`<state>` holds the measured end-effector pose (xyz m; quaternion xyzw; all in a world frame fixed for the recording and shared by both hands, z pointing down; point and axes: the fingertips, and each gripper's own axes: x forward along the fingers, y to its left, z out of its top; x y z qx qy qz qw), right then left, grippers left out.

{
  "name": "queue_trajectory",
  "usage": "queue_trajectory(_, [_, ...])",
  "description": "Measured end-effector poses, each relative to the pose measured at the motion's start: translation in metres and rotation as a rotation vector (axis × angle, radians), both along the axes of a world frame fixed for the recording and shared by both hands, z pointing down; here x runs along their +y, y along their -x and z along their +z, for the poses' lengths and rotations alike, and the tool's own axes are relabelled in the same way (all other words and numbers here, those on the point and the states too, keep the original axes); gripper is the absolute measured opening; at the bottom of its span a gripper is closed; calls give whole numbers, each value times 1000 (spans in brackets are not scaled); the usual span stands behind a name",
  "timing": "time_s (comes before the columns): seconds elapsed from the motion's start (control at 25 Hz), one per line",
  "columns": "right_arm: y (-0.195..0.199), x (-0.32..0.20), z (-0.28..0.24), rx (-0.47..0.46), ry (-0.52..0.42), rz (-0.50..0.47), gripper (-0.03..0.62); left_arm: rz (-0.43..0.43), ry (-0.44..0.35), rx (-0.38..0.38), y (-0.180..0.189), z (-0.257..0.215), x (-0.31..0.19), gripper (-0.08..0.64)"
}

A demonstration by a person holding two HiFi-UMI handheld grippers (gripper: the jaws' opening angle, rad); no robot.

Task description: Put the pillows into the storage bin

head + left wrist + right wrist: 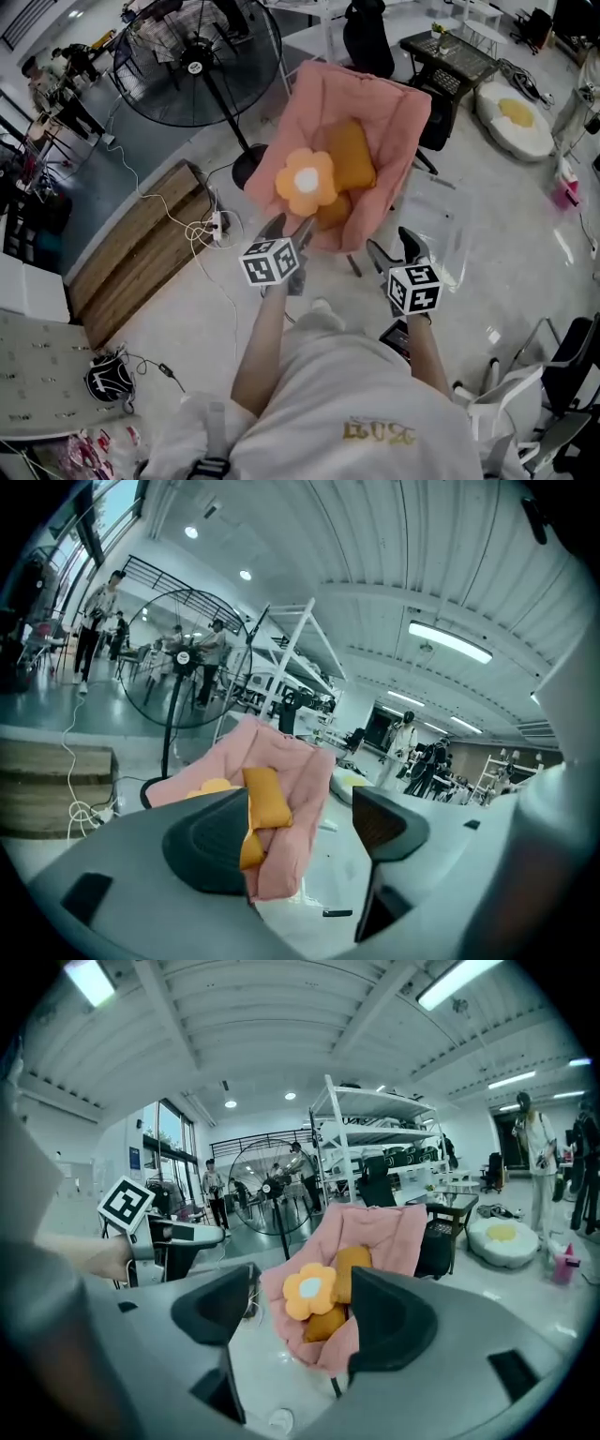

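A pink padded chair (375, 122) holds a flower-shaped pillow (306, 181) with a white centre and two orange pillows, one (350, 155) above the other (332, 211). The left gripper (289, 230) hovers open just short of the chair's front edge, below the flower pillow, touching nothing. The right gripper (392, 248) is open too, further right and nearer me, with nothing between its fingers. In the right gripper view the flower pillow (308, 1290) shows beyond the open right gripper (300, 1312). In the left gripper view the chair (281, 789) lies past the open left gripper (295, 832). A clear bin (441, 225) stands on the floor right of the chair.
A big floor fan (202, 61) stands behind the chair at the left. A wooden platform (141, 244) and a power strip with cables (217, 225) lie left. A black table (450, 61) and an egg-shaped cushion (514, 117) are at the back right. People stand far off.
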<state>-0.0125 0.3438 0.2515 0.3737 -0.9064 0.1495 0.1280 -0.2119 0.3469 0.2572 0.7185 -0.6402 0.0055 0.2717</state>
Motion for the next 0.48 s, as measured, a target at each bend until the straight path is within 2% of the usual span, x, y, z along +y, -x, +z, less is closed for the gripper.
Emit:
queue_trajectory(0.2, [12,-14,7,17,9,-14,342,-45,9,-9,21,5,-4,347])
queue_trajectory(0.48, [47,-50,31,66,43,-52,339,-84,77,25,55,44,-31,333])
